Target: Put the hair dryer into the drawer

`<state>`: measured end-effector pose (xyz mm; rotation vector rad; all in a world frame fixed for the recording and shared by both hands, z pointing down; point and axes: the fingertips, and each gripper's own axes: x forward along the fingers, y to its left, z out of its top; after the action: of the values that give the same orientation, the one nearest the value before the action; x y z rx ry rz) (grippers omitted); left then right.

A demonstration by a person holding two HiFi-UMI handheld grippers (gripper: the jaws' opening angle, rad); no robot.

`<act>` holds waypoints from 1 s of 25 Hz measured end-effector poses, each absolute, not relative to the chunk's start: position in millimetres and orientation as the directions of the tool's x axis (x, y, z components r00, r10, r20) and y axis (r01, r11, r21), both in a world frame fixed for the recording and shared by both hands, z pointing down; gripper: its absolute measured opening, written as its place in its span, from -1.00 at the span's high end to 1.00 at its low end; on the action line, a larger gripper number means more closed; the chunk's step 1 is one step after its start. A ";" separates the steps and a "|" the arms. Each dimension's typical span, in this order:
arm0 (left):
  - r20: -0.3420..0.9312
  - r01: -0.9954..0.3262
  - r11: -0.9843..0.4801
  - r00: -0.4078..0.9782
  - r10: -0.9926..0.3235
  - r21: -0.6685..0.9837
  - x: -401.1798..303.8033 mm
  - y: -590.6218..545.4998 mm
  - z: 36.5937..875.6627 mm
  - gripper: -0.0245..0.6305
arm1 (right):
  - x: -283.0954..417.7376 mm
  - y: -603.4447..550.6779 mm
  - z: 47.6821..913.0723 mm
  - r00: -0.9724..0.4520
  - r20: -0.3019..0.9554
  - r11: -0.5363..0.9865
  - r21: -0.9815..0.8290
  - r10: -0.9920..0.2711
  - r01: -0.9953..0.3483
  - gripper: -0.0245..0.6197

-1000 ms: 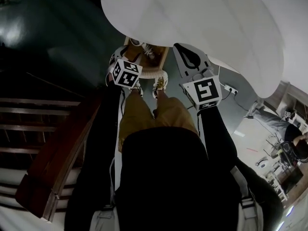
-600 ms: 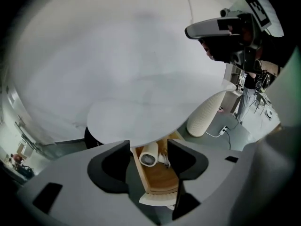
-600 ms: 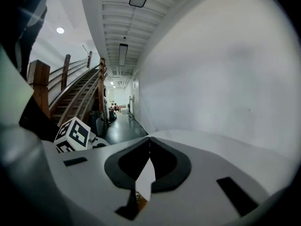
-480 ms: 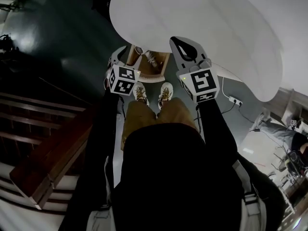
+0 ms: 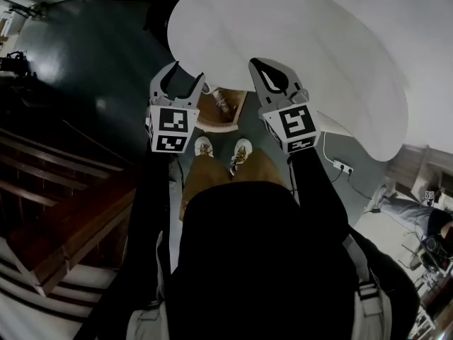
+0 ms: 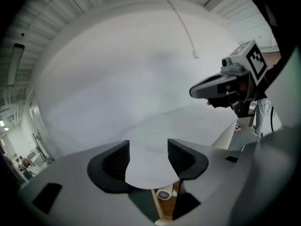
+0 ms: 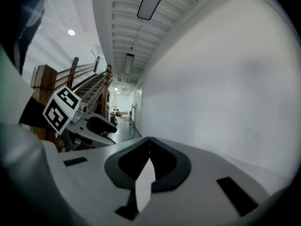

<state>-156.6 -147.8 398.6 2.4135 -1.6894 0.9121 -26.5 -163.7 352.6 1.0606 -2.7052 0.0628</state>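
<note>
The person wears black sleeves, tan trousers and pale shoes.

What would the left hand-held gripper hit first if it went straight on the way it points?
Probably the white tabletop: its curved edge shows between the open jaws of the left hand-held gripper, though how near is unclear.

2 tongs, 1 tbl, 1 drawer

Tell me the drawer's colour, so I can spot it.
Light brown wood; the drawer shows best in the head view.
</note>
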 end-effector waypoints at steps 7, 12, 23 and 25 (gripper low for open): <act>0.311 -0.889 -0.369 0.282 -0.908 -0.271 -136.0 -147.4 320.0 0.11 | -23.9 -171.1 322.1 -0.703 0.177 0.722 0.079 -0.689 -0.688 0.84; 0.211 -0.892 -0.356 0.304 -0.929 -0.278 -128.0 -144.5 281.8 0.11 | -21.9 -171.6 303.9 -0.689 0.138 0.702 0.094 -0.712 -0.706 0.84; 0.092 -0.901 -0.369 0.358 -0.929 -0.226 -111.4 -136.3 239.2 0.30 | -14.5 -170.4 287.7 -0.667 0.097 0.674 0.105 -0.738 -0.731 0.84; 0.079 -0.904 -0.362 0.353 -0.932 -0.229 -111.4 -134.2 236.8 0.40 | -16.0 -168.3 285.4 -0.669 0.094 0.676 0.109 -0.737 -0.729 0.84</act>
<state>-111.4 -134.2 236.8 2.7008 -1.8465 0.3224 -16.0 -168.3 285.4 1.2116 -2.7555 -0.0939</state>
